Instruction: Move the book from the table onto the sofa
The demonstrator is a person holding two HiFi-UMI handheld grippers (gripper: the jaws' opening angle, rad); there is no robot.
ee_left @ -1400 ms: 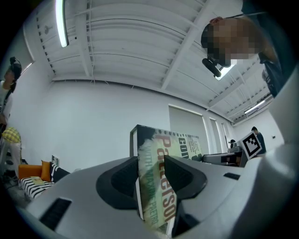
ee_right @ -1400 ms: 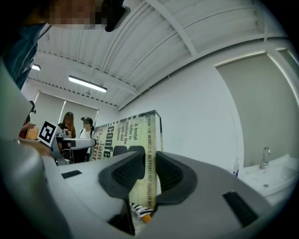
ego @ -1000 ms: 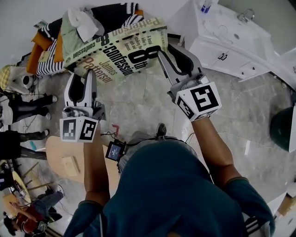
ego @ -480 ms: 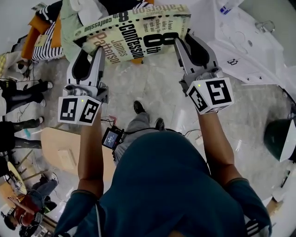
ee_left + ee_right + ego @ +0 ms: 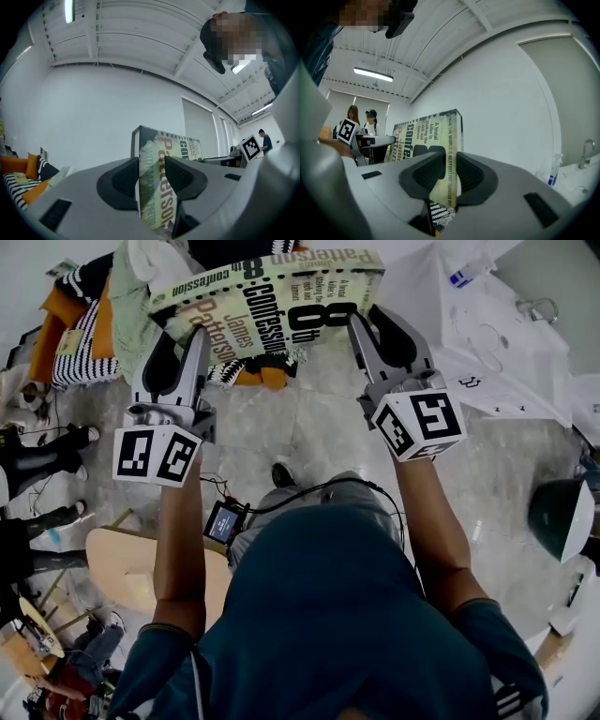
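Observation:
A pale green paperback book (image 5: 267, 298) with black lettering hangs in the air, cover up, held by both short ends. My left gripper (image 5: 178, 345) is shut on its left end and my right gripper (image 5: 375, 322) is shut on its right end. Each gripper view shows the book (image 5: 161, 159) (image 5: 426, 140) upright between the dark pads. Beneath and beyond the book in the head view lies the sofa (image 5: 70, 343) with black-and-white striped fabric, orange cushions and a heap of clothes (image 5: 131, 287). The sofa (image 5: 16, 180) also shows low at the left of the left gripper view.
A white sink cabinet (image 5: 487, 329) stands at the right, and its spray bottle (image 5: 552, 171) shows in the right gripper view. A round wooden table (image 5: 112, 563) is behind my left arm. A dark green dome-shaped thing (image 5: 558, 517) sits at the right edge. People (image 5: 37, 442) stand at the left.
Both grippers have carried the book forward and kept their hold. The sofa and its cushions now lie directly under the book's far side. The wooden table has dropped back.

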